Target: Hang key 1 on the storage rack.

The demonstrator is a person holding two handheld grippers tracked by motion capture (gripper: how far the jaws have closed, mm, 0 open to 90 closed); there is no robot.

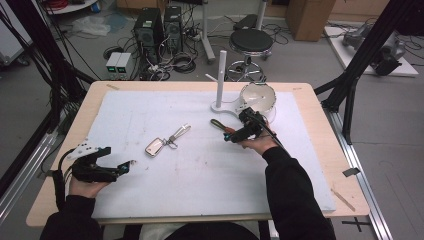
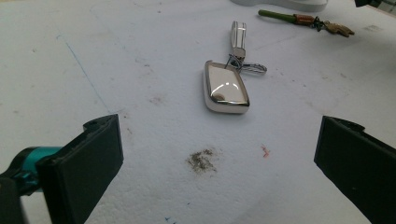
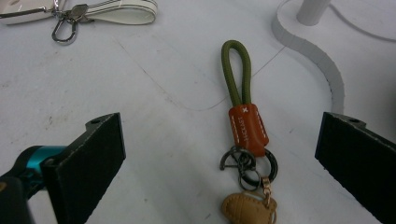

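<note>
Olive-green cord loop, orange leather tab, dark metal rings and a little tan leather charm: that's the keychain (image 3: pixel 245 135) lying flat on the white foam mat (image 1: pixel 150 115) right in front of the right gripper (image 1: pixel 231 135). In the right gripper view its jaws are spread wide, one on each side of the keychain and touching nothing, with the charm end nearest the camera and the green loop pointing away toward the curved white base of the stand (image 3: pixel 322 65). From the high view the right hand (image 1: pixel 257 142) holds that gripper just in front of the white post stand (image 1: pixel 220 82) and the white bowl (image 1: pixel 258 98) beside it.

Near the middle of the mat sits a second one, a shiny silver-white car key fob (image 2: pixel 226 87) with a white strap (image 2: pixel 238 36) and a carabiner clip. It's well apart from the green keychain.

Left gripper (image 1: pixel 126 166) is down at the near left part of the mat, held in the left hand (image 1: pixel 85 182). Its jaws are also wide apart, gripping nothing, pointed at the fob, which lies a fair way ahead of them. A dirty grey smudge (image 2: pixel 201 160) marks the foam between the jaws and the fob.
</note>
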